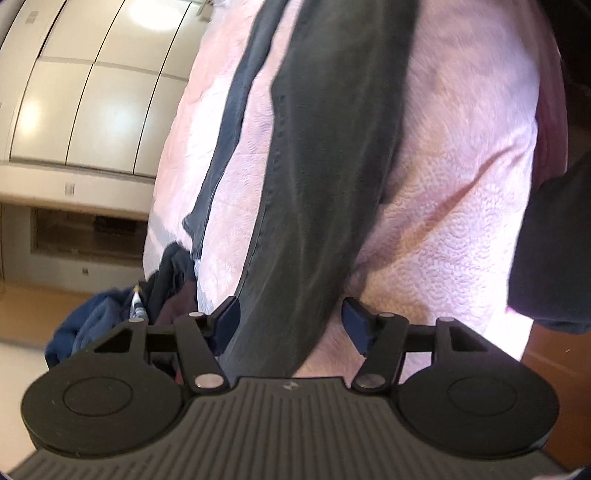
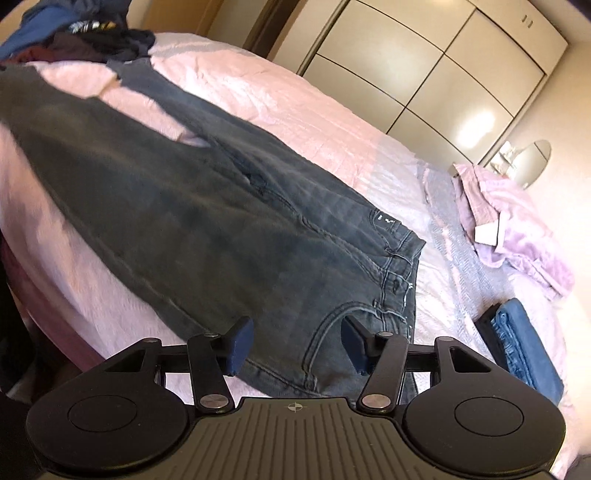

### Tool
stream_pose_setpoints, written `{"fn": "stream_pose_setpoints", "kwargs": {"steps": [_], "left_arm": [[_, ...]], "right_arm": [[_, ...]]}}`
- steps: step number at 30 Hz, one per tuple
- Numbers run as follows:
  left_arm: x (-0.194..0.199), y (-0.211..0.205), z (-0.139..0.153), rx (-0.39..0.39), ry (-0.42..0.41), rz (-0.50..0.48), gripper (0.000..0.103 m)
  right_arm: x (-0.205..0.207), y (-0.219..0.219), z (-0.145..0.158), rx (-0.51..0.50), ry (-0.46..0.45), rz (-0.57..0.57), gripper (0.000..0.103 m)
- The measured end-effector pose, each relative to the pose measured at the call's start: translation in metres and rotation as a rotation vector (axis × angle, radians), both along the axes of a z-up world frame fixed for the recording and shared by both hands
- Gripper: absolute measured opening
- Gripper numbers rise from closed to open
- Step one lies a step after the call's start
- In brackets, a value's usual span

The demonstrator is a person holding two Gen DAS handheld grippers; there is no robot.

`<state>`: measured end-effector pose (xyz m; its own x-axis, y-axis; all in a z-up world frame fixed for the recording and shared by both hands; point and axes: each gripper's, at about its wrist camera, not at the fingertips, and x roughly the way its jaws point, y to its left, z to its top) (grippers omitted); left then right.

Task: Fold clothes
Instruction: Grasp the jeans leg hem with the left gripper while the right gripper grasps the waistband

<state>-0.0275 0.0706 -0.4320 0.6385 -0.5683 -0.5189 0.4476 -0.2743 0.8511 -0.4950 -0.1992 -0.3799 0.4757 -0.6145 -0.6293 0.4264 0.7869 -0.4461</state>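
Dark grey-blue jeans [image 2: 207,225] lie spread flat on the pink bed cover [image 2: 306,122]. In the right wrist view the waistband [image 2: 399,273] is near me and the legs run away to the upper left. My right gripper [image 2: 297,343] is open, its blue pads on either side of the hip pocket area, just above the denim. In the left wrist view one jeans leg [image 1: 325,177] runs from the gripper up the frame, with the other leg [image 1: 229,122] to its left. My left gripper [image 1: 290,323] is open over the leg's lower end.
A heap of unfolded dark clothes [image 1: 122,310] sits at the bed's corner; it also shows in the right wrist view [image 2: 74,33]. Folded blue jeans [image 2: 521,350] and a lilac garment [image 2: 513,229] lie on the bed to the right. White wardrobe doors [image 2: 424,66] stand behind.
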Motion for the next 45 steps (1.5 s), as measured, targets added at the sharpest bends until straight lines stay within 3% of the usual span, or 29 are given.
{"fn": "stream_pose_setpoints", "kwargs": {"steps": [5, 11, 17, 19, 20, 21, 22, 23, 28, 36, 45], "left_arm": [[0.014, -0.004, -0.010, -0.008, -0.076, -0.009, 0.041], [0.019, -0.002, -0.013, 0.011, -0.051, 0.016, 0.011], [0.022, -0.010, -0.009, 0.023, -0.022, 0.046, 0.008], [0.021, -0.014, -0.004, 0.003, -0.006, 0.068, 0.007], [0.022, -0.016, 0.000, -0.007, -0.003, 0.077, 0.007], [0.022, -0.018, 0.003, -0.015, -0.002, 0.083, 0.007], [0.022, -0.020, 0.005, -0.012, -0.004, 0.084, 0.007], [0.021, -0.022, 0.007, -0.008, -0.009, 0.082, 0.007], [0.021, -0.021, 0.022, -0.029, -0.031, 0.082, 0.005], [0.032, -0.025, 0.079, -0.146, -0.006, 0.115, 0.005], [0.081, -0.133, 0.162, -0.171, 0.009, 0.124, 0.006]], "right_arm": [[-0.008, 0.010, -0.032, -0.125, 0.094, 0.062, 0.056], [-0.025, 0.008, -0.075, -0.302, 0.272, 0.108, 0.056], [-0.029, -0.018, -0.114, -0.444, 0.425, 0.181, 0.056], [-0.031, -0.033, -0.120, -0.471, 0.438, 0.184, 0.055], [-0.033, -0.040, -0.121, -0.474, 0.438, 0.185, 0.050], [-0.034, -0.046, -0.122, -0.475, 0.438, 0.189, 0.029], [-0.035, -0.051, -0.123, -0.475, 0.436, 0.197, 0.019], [-0.037, -0.054, -0.123, -0.470, 0.431, 0.208, 0.018], [-0.042, -0.060, -0.106, -0.429, 0.360, 0.170, 0.005], [-0.047, -0.055, -0.041, -0.483, 0.267, 0.137, 0.003], [0.006, -0.118, 0.043, -0.502, 0.288, 0.165, 0.003]]}}
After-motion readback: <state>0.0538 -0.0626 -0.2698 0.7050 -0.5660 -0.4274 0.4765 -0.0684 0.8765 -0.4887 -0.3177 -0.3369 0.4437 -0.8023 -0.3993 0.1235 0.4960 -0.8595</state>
